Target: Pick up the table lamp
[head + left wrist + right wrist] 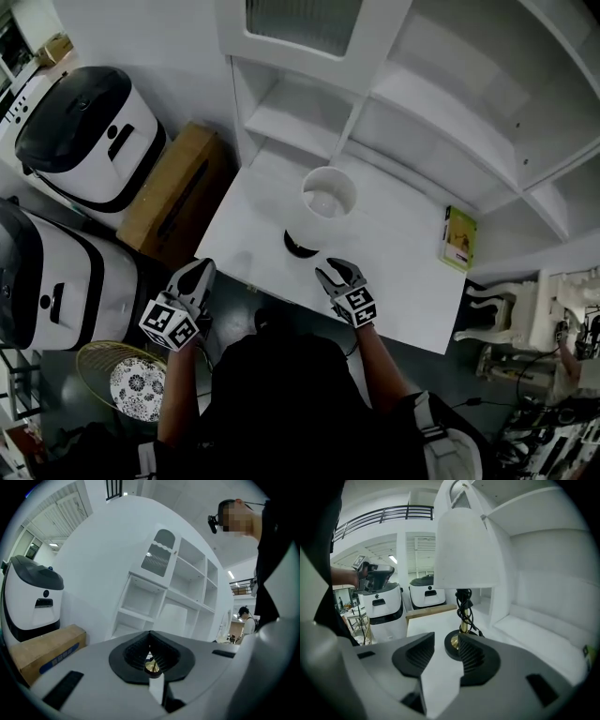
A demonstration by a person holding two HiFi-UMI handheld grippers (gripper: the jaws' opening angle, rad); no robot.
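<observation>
Plainly not yet lifted — the table lamp (pixel 327 204) stands on the table (pixel 403 281), my right gripper (pixel 336 275) parted and empty near it, my left gripper (pixel 199 272) clenched on nothing.

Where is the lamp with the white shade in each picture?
Head view: the table lamp with a white shade, brass stem and black base stands in the middle of the white table.
Left gripper view: the lamp is at the centre, pale against the shelves.
Right gripper view: the lamp is at upper centre, large and close.
Shared landmark: the white shelf unit behind the lamp.
</observation>
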